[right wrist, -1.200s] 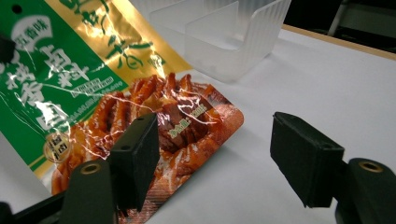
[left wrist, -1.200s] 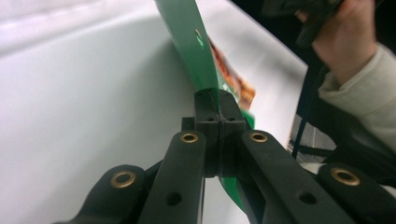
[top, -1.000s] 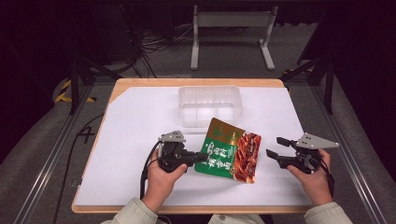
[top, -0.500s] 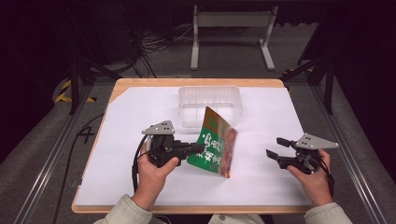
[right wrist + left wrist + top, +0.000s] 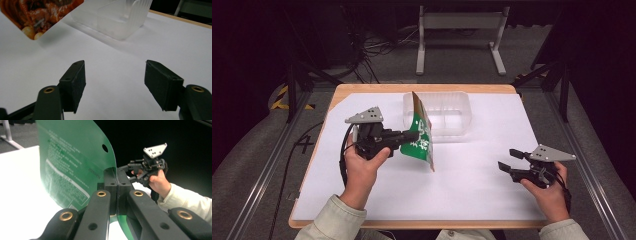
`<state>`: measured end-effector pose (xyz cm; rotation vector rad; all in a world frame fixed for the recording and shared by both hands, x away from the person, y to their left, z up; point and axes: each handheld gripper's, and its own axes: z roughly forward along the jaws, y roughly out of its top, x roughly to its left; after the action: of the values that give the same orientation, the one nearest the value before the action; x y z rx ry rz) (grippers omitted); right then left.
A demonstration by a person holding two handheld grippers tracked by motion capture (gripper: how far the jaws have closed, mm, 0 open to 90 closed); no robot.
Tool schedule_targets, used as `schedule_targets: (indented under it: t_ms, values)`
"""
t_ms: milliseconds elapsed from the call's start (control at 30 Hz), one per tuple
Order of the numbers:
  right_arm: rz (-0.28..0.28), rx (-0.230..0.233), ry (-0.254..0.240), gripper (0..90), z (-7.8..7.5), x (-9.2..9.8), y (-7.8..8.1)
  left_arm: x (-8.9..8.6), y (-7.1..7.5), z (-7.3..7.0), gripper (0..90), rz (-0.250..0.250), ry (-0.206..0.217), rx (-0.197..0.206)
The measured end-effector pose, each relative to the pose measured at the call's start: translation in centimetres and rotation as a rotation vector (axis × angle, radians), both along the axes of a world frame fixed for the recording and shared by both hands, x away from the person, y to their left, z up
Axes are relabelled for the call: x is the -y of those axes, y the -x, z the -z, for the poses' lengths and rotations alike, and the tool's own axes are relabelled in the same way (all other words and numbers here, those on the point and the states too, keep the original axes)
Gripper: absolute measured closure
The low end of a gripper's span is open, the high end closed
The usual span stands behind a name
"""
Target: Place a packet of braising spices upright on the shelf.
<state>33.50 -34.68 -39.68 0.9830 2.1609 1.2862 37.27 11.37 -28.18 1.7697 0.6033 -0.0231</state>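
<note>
- Since the earlier frames the green food packet point(image 5: 418, 134) has been lifted off the table by the left gripper point(image 5: 408, 136) and turned edge-on, so that it is now held upright above the white sheet, in front of the clear plastic container point(image 5: 447, 114)
- The packet's lower corner appears to hang just above the sheet in the high view, though contact cannot be ruled out from that angle
- In the left gripper view the jaws are seen pressed together on the packet's point(image 5: 70, 167) edge; the green printed back, with fine text and a small hang hole, is shown there, a face not readable from above
- The packet's other face, an orange-red food photograph point(image 5: 37, 15), is caught in the right gripper view, with the ribbed container point(image 5: 117, 20) beyond it
- The right gripper point(image 5: 510, 161) is held low over the white table covering point(image 5: 472, 185), well apart from the packet; its jaws are spread wide with nothing between them, as is plain in the right gripper view point(image 5: 115, 85)
- The left hand point(image 5: 362, 165) is wrapped around its gripper's body with the forearm angled in from the bottom edge; the right hand point(image 5: 548, 190) grips from beneath, its gripper pointed toward the table's middle
- The right gripper point(image 5: 128, 171) and its hand are also seen in the left gripper view, beyond the packet
</note>
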Motion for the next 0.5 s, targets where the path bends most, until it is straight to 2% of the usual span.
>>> schedule_targets:
  t_ms: [167, 300, 500]
  values:
    - [0.0, -0.003, 0.005, 33.4, 0.1, 0.0, 0.0, 0.0, -1.0, -1.3, 90.0, 0.018, 0.001, -0.001]
    - [-0.003, -0.007, 0.014, 33.4, 0.3, -0.1, 0.1, 0.1, -1.5, -2.0, 90.0, 0.028, -0.006, 0.025]
    - [-0.005, -0.018, 0.008, 33.5, 0.7, -0.1, 0.2, 0.0, -2.3, -2.7, 90.0, 0.013, 0.002, 0.05]
